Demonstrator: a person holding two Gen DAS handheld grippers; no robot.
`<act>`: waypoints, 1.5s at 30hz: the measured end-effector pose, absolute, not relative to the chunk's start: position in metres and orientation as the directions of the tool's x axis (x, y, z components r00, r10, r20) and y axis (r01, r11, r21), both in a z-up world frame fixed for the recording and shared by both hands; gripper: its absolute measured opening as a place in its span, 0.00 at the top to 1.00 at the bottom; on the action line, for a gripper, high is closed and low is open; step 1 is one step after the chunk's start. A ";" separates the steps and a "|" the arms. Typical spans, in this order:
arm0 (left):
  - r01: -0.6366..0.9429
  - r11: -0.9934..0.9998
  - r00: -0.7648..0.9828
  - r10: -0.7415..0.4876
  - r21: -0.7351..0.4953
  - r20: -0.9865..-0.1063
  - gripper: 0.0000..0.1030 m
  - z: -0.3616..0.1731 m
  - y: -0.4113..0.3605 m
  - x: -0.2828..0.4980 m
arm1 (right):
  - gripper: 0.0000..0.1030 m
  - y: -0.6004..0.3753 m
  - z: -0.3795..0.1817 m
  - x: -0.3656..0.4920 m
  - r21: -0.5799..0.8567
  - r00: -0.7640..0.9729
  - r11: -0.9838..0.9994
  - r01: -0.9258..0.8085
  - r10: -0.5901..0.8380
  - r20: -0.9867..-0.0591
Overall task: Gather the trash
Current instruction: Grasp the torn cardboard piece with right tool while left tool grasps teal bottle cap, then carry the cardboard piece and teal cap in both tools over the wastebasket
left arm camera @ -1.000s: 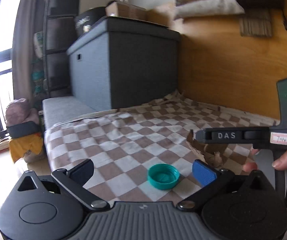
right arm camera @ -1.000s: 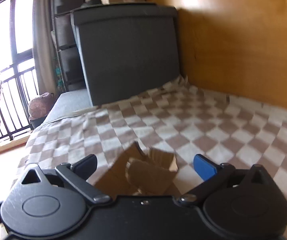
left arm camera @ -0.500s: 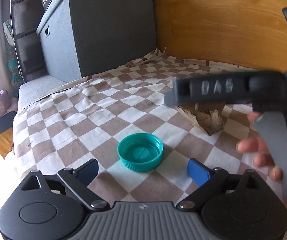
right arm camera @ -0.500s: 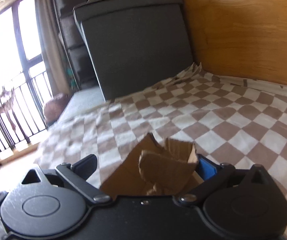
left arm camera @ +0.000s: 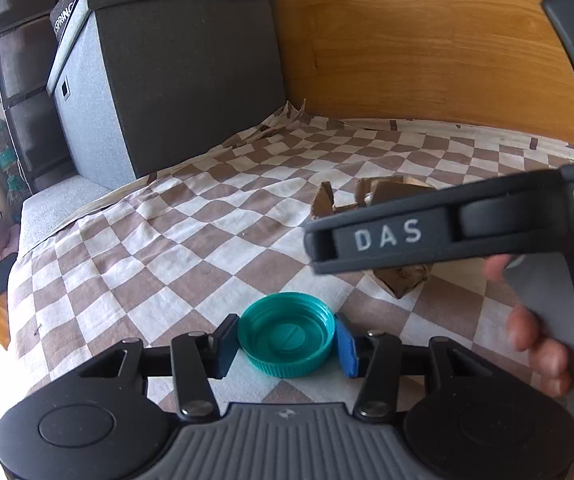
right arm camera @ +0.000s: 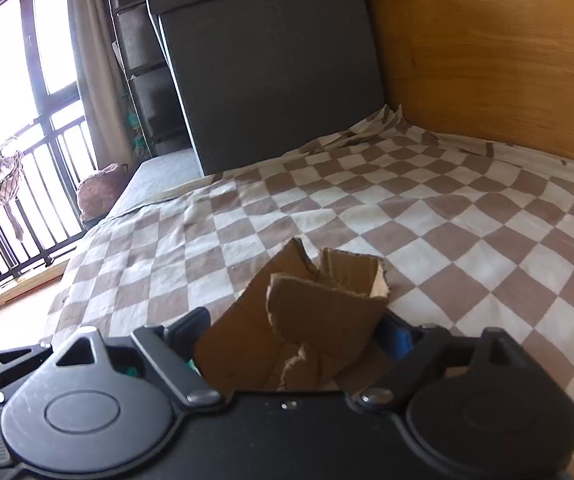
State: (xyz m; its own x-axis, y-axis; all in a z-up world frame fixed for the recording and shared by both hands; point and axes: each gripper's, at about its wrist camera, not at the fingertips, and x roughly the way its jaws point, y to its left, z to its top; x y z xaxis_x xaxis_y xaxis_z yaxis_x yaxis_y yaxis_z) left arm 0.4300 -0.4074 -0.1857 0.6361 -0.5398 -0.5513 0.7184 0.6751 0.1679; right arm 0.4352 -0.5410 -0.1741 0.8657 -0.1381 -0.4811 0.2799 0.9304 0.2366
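A teal bottle cap [left arm camera: 287, 334] lies open side up on the brown-and-white checked cloth [left arm camera: 191, 240]. My left gripper [left arm camera: 285, 340] is shut on it, both blue pads touching its rim. A torn piece of brown cardboard [right arm camera: 303, 320] sits between the fingers of my right gripper [right arm camera: 293, 334], which is shut on it. In the left wrist view the right gripper's black body [left arm camera: 447, 228], marked DAS, crosses in front of the cardboard [left arm camera: 375, 196] and hides most of it.
A dark grey fabric box [left arm camera: 167, 72] stands at the back of the cloth, next to a wooden wall [left arm camera: 427, 52]. Black drawers [right arm camera: 139, 52], a curtain and a window with a railing [right arm camera: 11, 152] are on the left. A pinkish bundle [right arm camera: 99, 192] lies by the bed's edge.
My left gripper moved forward and closed on the teal cap. My right gripper closed on the cardboard piece.
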 end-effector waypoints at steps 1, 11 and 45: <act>0.718 0.675 0.636 -0.540 0.168 -0.551 0.51 -0.186 -0.407 0.430 | 0.25 -0.541 -0.173 0.434 0.238 0.868 0.930 0.281 -0.140 -0.476; 0.676 0.725 0.655 -0.512 0.129 -0.555 0.51 -0.179 -0.399 0.428 | 0.47 -0.547 -0.169 0.426 0.244 0.878 0.931 0.271 -0.136 -0.459; 0.309 0.951 0.851 -0.273 0.007 -0.449 0.51 -0.119 -0.209 0.396 | 0.47 -0.428 -0.125 0.407 0.270 0.927 0.957 -0.102 0.190 -0.323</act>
State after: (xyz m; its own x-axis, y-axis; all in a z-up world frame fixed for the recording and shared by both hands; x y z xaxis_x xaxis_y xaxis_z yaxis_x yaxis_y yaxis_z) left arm 0.3960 -0.2088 -0.1192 0.8510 -0.2727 -0.4488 0.3087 0.9511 0.0073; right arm 0.4067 -0.4280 -0.1248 0.9273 0.1898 -0.3226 -0.1019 0.9573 0.2705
